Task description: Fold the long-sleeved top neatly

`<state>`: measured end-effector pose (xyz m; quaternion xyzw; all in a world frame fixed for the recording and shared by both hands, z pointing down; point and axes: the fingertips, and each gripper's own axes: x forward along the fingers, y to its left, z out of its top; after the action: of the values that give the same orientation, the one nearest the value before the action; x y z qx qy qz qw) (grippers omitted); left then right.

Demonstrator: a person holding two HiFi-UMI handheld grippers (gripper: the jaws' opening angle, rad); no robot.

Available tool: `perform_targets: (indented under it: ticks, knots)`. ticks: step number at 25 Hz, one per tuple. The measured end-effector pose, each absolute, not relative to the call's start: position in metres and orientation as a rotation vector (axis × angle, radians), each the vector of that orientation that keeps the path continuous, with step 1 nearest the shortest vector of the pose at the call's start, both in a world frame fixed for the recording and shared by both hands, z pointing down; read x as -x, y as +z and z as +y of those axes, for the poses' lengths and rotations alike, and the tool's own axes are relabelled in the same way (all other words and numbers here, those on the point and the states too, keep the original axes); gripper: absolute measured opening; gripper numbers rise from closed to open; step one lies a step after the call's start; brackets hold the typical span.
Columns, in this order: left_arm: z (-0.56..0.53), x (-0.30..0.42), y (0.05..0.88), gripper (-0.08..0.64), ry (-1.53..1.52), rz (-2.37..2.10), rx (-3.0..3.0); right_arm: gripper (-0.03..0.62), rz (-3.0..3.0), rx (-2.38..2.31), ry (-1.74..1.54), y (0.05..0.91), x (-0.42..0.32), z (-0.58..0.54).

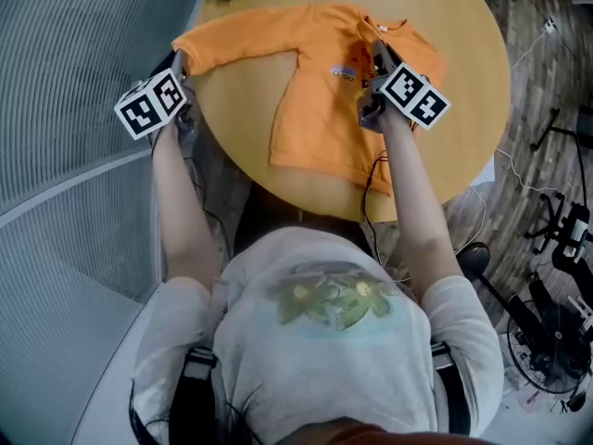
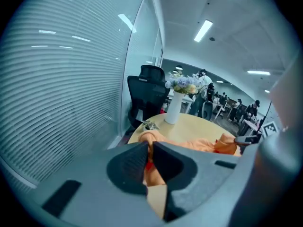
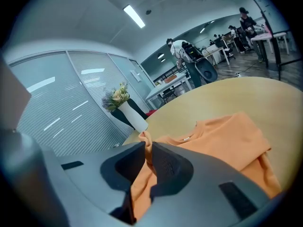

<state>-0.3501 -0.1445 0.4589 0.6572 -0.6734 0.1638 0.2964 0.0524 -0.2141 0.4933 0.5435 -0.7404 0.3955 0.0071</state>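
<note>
On the round wooden table (image 1: 463, 54) lies the orange long-sleeved top (image 1: 320, 109). Its body is spread out in the middle of the table, with the bottom hem close to the table's near edge. One long sleeve (image 1: 241, 40) reaches out flat toward the left edge of the table. The end of that sleeve is pinched in the left gripper (image 2: 149, 148). Its two jaws are nearly together, with a thin bit of orange cloth squeezed between them. The right gripper (image 3: 147, 148) is up by the neck and shoulder of the top. Its jaws are nearly together too, and a fold of orange cloth is squeezed between them and sticks up a little above them. Both grippers are raised a bit off the table. Farther back on the table stands a white vase with flowers (image 2: 173, 109). Behind the table is a black chair (image 2: 149, 93).
</note>
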Motion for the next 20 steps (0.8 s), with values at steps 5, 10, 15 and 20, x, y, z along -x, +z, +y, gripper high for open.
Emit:
perform_targets:
  ticks: [5, 10, 15, 20]
  knots:
    - [-0.173, 0.343, 0.475, 0.034, 0.376, -1.732, -1.811, 0.057, -2.285, -1.712, 1.228, 0.512, -0.032, -0.216]
    - [-0.212, 0.363, 0.463, 0.031, 0.291, -1.668, -1.869, 0.057, -2.194, -1.838, 1.219, 0.517, -0.035, -0.219]
    - [-0.228, 0.393, 0.424, 0.031, 0.183, -1.583, -1.941, 0.057, -2.135, -1.980, 1.228, 0.503, -0.024, -0.220]
    - [-0.246, 0.427, 0.421, 0.031, 0.179, -1.517, -1.995, 0.057, -2.127, -1.963, 1.165, 0.513, 0.035, -0.234]
